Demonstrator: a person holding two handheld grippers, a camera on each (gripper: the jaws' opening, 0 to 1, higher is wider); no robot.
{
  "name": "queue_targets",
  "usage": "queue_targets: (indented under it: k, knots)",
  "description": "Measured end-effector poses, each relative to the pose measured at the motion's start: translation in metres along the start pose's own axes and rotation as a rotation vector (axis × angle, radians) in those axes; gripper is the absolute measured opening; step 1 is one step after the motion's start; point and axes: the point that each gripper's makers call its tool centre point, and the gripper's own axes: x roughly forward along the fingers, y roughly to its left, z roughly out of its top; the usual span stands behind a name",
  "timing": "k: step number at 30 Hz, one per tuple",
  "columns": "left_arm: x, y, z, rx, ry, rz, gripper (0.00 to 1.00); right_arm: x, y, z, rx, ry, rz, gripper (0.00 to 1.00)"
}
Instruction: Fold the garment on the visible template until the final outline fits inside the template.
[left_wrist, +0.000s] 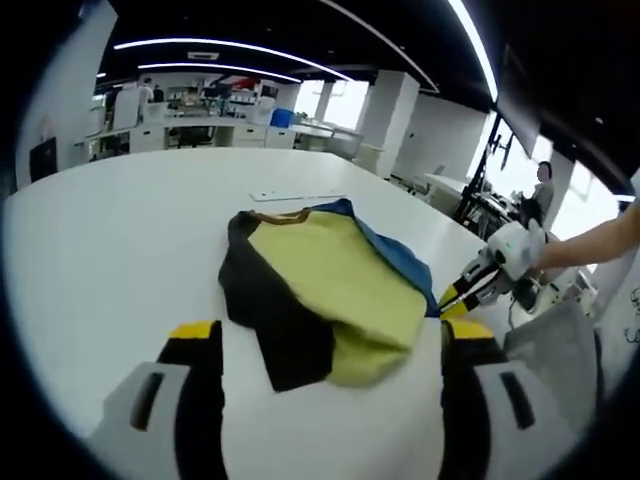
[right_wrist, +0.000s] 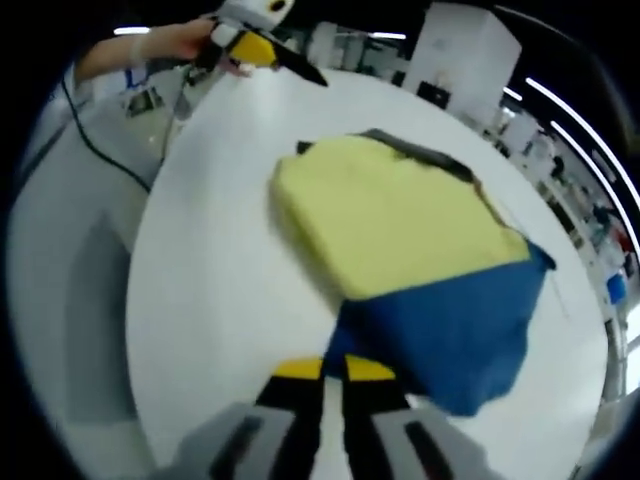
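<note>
A garment in yellow, black and blue lies crumpled and partly folded on the white table. My left gripper hovers just before its near edge, jaws wide open with nothing between them. My right gripper, held by a hand, comes in from the right and meets the garment's blue edge. In the right gripper view the garment shows a yellow upper part and a blue lower part. My right gripper is shut on the blue hem. The left gripper sits at the far table edge, held in a hand.
A thin pale strip lies flat on the table beyond the garment. The person's grey clothing borders the table's rounded edge. Desks and shelves stand far behind, and another person stands at the right.
</note>
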Motion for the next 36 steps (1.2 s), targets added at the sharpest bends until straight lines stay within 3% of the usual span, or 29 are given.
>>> queue_targets:
  k: [2, 7, 14, 25, 29, 36]
  knots:
    - [0.0, 0.0, 0.0, -0.002, 0.0, 0.0, 0.87, 0.002, -0.002, -0.001, 0.008, -0.002, -0.006, 0.0]
    - [-0.002, -0.001, 0.003, -0.001, -0.005, -0.001, 0.86, 0.0, -0.002, 0.006, 0.147, -0.028, -0.001, 0.0]
    - [0.001, -0.002, 0.0, -0.005, -0.001, -0.008, 0.86, -0.036, -0.018, 0.035, 0.303, -0.163, -0.039, 0.0]
    - [0.007, -0.006, -0.003, -0.004, 0.009, -0.024, 0.85, -0.091, -0.044, 0.062, 0.42, -0.285, -0.096, 0.0]
    - [0.009, -0.002, -0.004, -0.003, 0.012, -0.025, 0.85, -0.107, -0.063, 0.058, 0.462, -0.313, -0.132, 0.0]
    - [0.012, -0.003, -0.006, -0.005, 0.021, -0.029, 0.84, -0.129, -0.105, 0.029, 0.619, -0.325, -0.217, 0.0]
